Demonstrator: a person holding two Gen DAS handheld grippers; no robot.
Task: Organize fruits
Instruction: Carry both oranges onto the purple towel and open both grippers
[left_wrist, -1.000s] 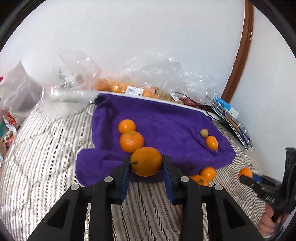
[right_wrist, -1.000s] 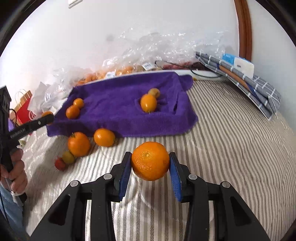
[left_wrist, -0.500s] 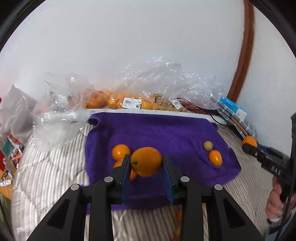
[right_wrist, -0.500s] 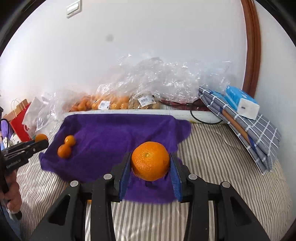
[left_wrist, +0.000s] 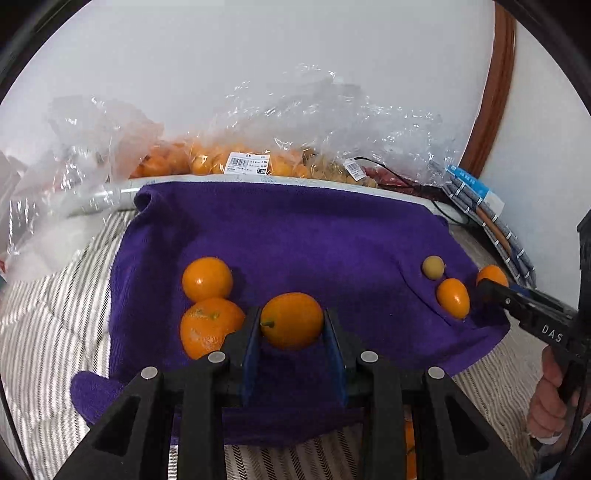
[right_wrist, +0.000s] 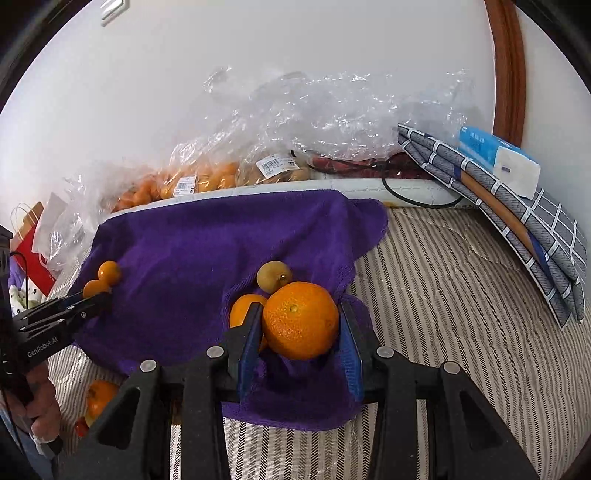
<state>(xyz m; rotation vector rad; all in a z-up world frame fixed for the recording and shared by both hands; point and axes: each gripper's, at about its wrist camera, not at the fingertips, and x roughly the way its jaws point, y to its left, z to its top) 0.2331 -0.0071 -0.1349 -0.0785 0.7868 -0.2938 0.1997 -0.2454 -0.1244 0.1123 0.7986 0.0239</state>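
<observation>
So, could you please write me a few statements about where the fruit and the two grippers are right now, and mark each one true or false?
1. The left gripper is shut on an orange fruit. True.
2. The right gripper is empty. False: it holds a large orange between its fingers.
3. A purple towel is spread on the striped bedding. True.
4. Every loose fruit lies on the towel. False: in the right wrist view an orange fruit sits on the bedding, off the towel's near edge.
5. A small yellow-green fruit lies on the towel just beyond the large orange. True.
</observation>
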